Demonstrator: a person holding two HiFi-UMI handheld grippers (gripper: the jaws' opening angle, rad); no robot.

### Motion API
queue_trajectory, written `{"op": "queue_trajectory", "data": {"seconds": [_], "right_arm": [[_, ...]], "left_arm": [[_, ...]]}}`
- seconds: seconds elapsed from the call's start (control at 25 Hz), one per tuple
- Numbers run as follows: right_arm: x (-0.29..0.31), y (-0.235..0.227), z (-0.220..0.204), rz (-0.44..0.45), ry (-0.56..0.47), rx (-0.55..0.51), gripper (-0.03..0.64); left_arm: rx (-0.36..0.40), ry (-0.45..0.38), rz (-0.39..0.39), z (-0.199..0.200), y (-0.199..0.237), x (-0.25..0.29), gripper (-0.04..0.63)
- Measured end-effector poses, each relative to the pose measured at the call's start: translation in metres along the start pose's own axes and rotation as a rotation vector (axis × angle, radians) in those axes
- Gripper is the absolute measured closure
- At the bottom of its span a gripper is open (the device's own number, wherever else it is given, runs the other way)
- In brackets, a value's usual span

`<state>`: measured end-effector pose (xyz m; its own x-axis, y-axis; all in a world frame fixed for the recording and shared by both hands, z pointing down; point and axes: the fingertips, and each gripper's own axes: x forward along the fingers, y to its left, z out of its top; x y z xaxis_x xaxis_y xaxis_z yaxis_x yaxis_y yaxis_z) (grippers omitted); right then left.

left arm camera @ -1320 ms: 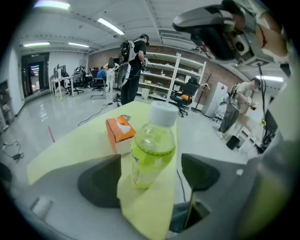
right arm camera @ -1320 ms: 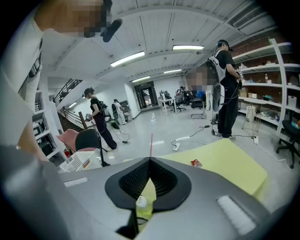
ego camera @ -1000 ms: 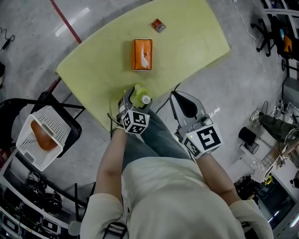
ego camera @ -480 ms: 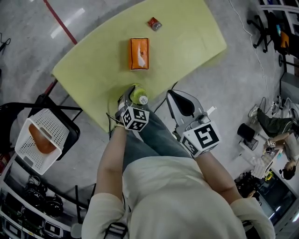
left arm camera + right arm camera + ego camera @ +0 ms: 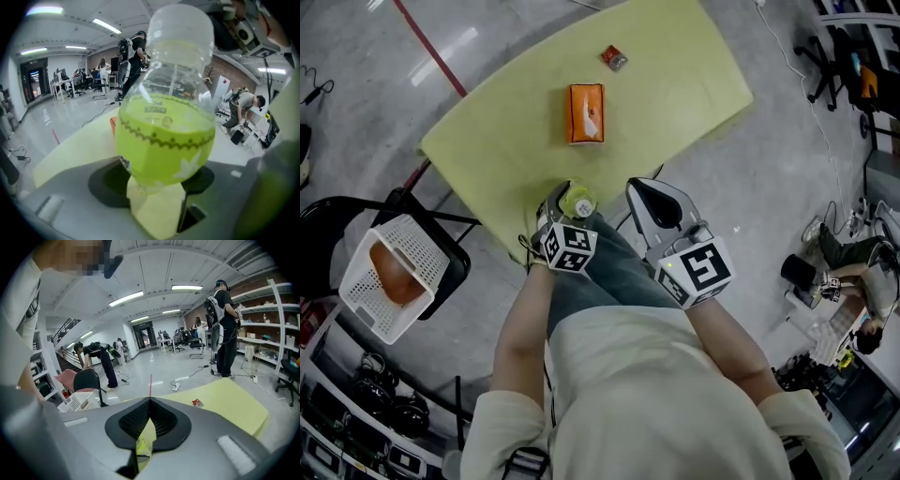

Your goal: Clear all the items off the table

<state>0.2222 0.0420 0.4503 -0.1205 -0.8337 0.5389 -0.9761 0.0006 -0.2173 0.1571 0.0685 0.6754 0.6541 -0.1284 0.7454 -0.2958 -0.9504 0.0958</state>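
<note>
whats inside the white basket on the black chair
The white perforated plastic basket on the black chair holds one orange rounded item. What it is cannot be told, and anything beneath it is covered.

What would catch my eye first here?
The bottle of bright green drink, clamped in the left gripper, whose jaws have just been closing on it, at the yellow table's near edge. Farther out on it lie an orange pack and a small red packet. A white basket sits on a chair to the left.
</note>
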Motion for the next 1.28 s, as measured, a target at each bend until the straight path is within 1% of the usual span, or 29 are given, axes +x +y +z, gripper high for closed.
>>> {"op": "queue_trajectory", "data": {"seconds": [0.24,0.52,0.68,0.92,1.12,1.28], "right_arm": [[-0.001,0.025,0.017,0.047,-0.029,-0.034,0.623],[-0.002,0.06,0.038,0.116,-0.058,-0.081,0.623],[0.0,0.087,0.047,0.158,-0.065,-0.105,0.623],[0.008,0.138,0.061,0.239,-0.071,-0.15,0.623],[0.02,0.182,0.073,0.303,-0.082,-0.195,0.623],[0.028,0.217,0.081,0.349,-0.094,-0.226,0.623]], "left_arm": [[-0.059,-0.034,0.041,0.014,0.011,-0.041,0.304],[-0.115,-0.089,0.124,0.028,0.035,-0.098,0.304],[-0.164,-0.121,0.175,0.03,0.051,-0.134,0.304],[-0.272,-0.159,0.25,0.021,0.077,-0.188,0.304],[-0.325,-0.188,0.309,0.007,0.102,-0.233,0.304],[-0.364,-0.218,0.373,-0.008,0.126,-0.271,0.304]]}}
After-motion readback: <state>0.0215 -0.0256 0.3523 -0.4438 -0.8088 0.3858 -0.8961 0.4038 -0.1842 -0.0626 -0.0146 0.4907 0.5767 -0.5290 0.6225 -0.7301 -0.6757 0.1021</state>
